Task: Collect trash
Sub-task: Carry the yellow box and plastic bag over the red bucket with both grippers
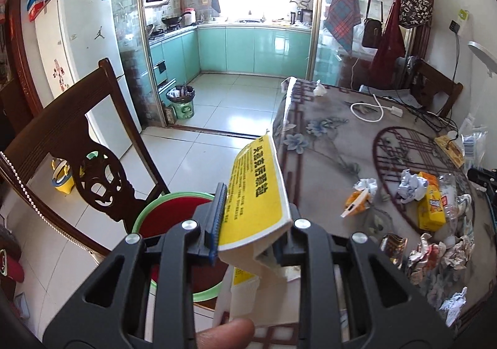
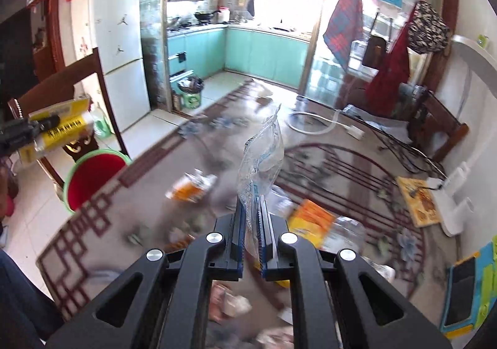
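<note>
My left gripper [image 1: 248, 224] is shut on a yellow and white carton [image 1: 254, 187], held over the floor beside the table edge, just above a red bin with a green rim [image 1: 174, 209]. In the right wrist view that left gripper [image 2: 46, 123] with the carton [image 2: 62, 125] shows at the far left, above the same bin [image 2: 90, 176]. My right gripper [image 2: 251, 224] is shut on a clear plastic wrapper [image 2: 262, 159] with blue print, raised over the table. Crumpled paper, orange packets and a plastic bottle [image 1: 447, 193] lie on the table below.
A dark wooden chair [image 1: 93, 168] stands left of the bin. A patterned cloth covers the table [image 1: 326, 144], which carries a white charger cable [image 1: 369, 109], black cables and a yellow card [image 2: 419, 199]. A second small bin [image 1: 183, 103] stands at the kitchen doorway. A fingertip [image 1: 226, 333] shows at the bottom.
</note>
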Motion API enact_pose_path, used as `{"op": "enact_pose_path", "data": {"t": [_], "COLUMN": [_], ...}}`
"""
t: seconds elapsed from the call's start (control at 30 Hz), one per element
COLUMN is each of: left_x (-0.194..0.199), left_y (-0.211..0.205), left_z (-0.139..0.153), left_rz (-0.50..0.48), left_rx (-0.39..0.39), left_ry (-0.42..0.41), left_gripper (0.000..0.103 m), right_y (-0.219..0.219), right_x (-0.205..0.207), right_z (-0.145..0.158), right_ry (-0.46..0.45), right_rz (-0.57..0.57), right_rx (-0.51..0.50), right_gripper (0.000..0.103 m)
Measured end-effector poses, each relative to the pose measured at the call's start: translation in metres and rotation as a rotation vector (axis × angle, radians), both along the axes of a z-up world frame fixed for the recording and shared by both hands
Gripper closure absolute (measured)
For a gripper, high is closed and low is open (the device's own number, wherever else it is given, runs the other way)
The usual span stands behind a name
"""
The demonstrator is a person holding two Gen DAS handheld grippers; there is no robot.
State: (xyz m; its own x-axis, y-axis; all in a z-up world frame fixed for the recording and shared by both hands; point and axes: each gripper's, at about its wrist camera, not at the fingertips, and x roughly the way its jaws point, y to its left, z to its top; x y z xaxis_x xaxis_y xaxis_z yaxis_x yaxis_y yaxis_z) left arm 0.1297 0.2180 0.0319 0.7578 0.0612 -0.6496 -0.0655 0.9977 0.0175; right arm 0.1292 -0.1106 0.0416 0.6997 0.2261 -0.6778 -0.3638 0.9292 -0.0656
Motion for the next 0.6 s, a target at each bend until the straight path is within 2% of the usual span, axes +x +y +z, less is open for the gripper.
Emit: {"op": "enact_pose_path", "data": {"t": [0.2,0.4,0.6], "left_x": [0.004,0.017,0.040], "left_y": [0.043,0.086,0.110], "left_z": [-0.016,-0.045,-0.070], "left_rz": [0.071,0.141,0.152], "left_rx": [-0.025,-0.024,-0.059], "left_ry": [0.035,0.102,0.159], "left_gripper": [0.078,0.078,0.078], "right_y": [0.066,0.126,0.172], "right_x": [0.012,0.023,0.032], "right_z": [-0.003,-0.011,-0.022], "right_ry": [0.014,0.035,0.058], "right_rz": [0.082,0.164,0.220], "right_rx": [0.033,0.039,0.042], "right_gripper": [0.096,0.096,0.096]}}
